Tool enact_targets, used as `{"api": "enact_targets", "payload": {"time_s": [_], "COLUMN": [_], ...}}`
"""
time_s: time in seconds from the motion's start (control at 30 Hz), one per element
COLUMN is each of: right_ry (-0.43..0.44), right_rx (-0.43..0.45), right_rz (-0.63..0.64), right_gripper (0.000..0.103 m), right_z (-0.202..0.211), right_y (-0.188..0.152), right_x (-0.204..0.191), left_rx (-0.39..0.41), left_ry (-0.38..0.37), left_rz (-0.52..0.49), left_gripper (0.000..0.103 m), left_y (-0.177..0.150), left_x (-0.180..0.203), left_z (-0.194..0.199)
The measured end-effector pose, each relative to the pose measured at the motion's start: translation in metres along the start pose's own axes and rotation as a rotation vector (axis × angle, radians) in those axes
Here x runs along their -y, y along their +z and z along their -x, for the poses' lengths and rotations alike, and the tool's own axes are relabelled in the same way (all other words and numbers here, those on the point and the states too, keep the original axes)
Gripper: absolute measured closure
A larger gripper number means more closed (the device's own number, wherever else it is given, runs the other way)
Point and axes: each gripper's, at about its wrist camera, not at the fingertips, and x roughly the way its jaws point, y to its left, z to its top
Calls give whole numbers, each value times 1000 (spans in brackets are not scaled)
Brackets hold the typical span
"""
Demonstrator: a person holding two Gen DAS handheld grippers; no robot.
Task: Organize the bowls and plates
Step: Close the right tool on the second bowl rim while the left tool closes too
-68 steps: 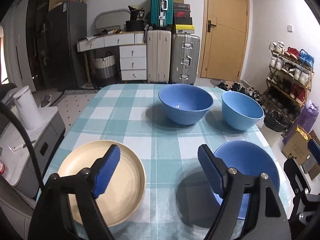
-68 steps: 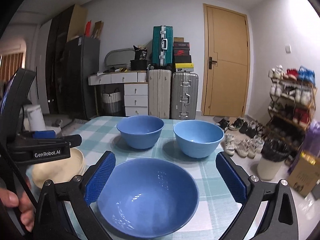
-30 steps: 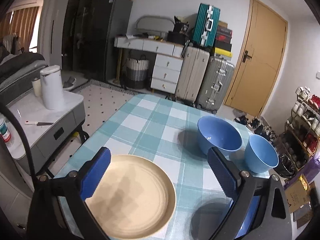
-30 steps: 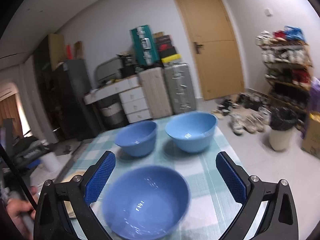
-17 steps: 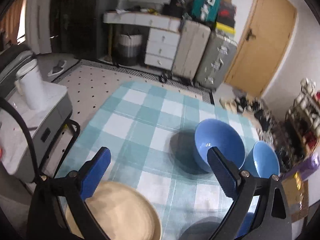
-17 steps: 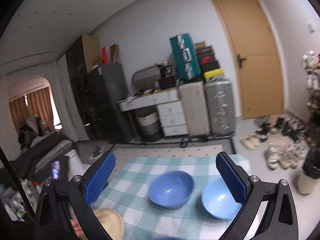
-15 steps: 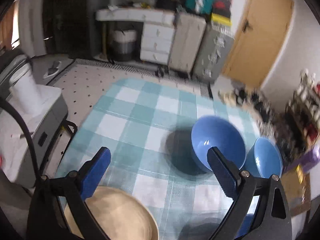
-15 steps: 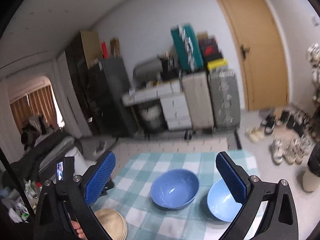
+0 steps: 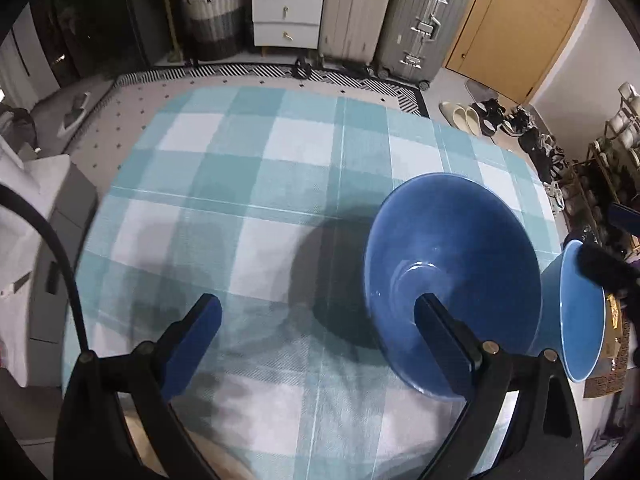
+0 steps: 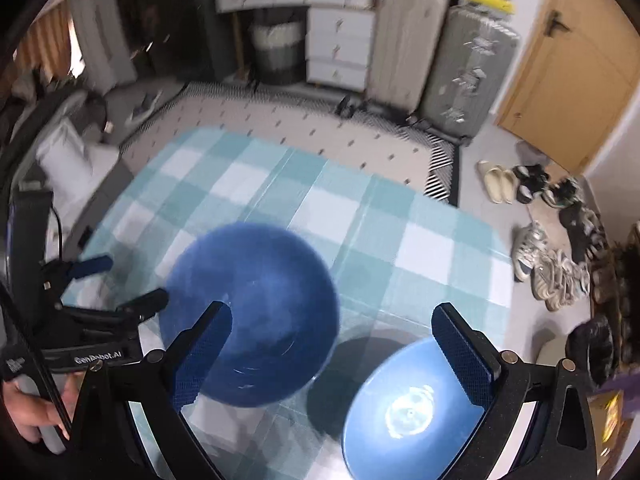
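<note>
Left wrist view: left tongs [image 9: 318, 322] open above checked surface [image 9: 256, 184]; dark bowl [image 9: 452, 280], lighter bowl [image 9: 580, 320] beside. Right tongs [image 10: 332, 338] open; motion-blurred, contact unclear.

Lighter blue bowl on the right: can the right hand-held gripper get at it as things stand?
Probably yes. The right hand-held gripper is open above the table, and the lighter blue bowl sits just below its right finger, apart from the darker blue bowl, with nothing over it.

Beside the dark blue bowl [image 10: 252, 312] on the checked surface [image 10: 360, 208], a lighter bowl [image 10: 404, 412] sits right; the right gripper [image 10: 334, 354] hangs above, jaws wide apart.
</note>
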Motion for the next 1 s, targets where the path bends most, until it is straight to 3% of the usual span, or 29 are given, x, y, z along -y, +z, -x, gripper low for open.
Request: {"api": "enact_targets", "payload": {"time_s": [0.37, 0.57, 0.6, 0.63, 0.7, 0.77, 0.83, 0.9, 0.97, 1.0], "right_ry": [-7, -29, -19, -15, -1, 19, 37, 58, 79, 75], "right_rx": [-115, -187, -191, -195, -220, -250, -259, -258, -250, -246], "right_rz": [48, 26, 22, 14, -8, -25, -43, -65, -83, -93], "right_gripper": [1, 5, 14, 32, 47, 48, 55, 57, 58, 59], "right_z": [-90, -121, -122, -125, -133, -138, -142, -142, -141, -141], "right_y": [11, 14, 13, 13, 11, 6, 3, 1, 0, -1], "right_x": [-8, -5, -4, -4, -3, -3, -2, -1, -3, -4], "left_rx": [-139, -116, -115, -111, -106, -103, -105, -126, -127, -134], "left_ry": [-83, -36, -27, -48, -107, -116, -128, -157, -167, -163], "left_rz": [30, 24, 30, 42, 70, 68, 49, 62, 72, 64], "left_gripper": [5, 5, 6, 6, 6, 7, 17, 18, 30, 43], "left_y": [0, 3, 3, 4, 3, 4, 5, 6, 5, 5], "left_x": [6, 8, 6, 4, 1, 1, 4, 5, 4, 5], "left_z": [-44, -47, -48, -49, -49, -50, -51, -55, -57, -58]}}
